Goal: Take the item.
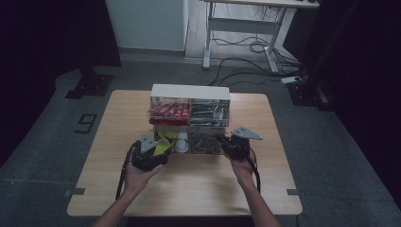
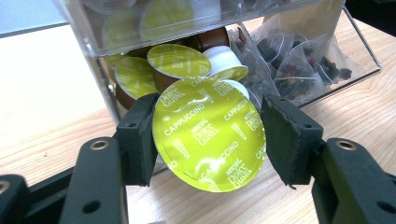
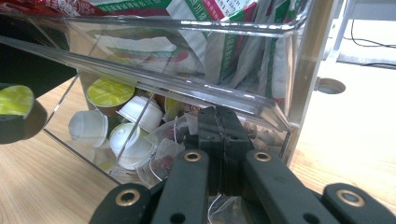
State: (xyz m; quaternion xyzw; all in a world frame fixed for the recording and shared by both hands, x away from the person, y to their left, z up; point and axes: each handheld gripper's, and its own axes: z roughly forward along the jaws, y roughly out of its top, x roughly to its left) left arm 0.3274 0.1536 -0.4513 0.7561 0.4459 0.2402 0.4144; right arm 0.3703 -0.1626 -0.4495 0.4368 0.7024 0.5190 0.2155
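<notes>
Capsule [image 2: 208,135] marked cappuccino is clamped by its rim between the left gripper's [image 2: 208,140] jaws, just outside the clear organiser's [image 1: 190,99] open lower drawer [image 3: 84,140], apparently for removal. The right gripper [image 3: 219,135], jaws pressed together, is seemingly nipping a tea sachet [image 3: 163,154].
</notes>
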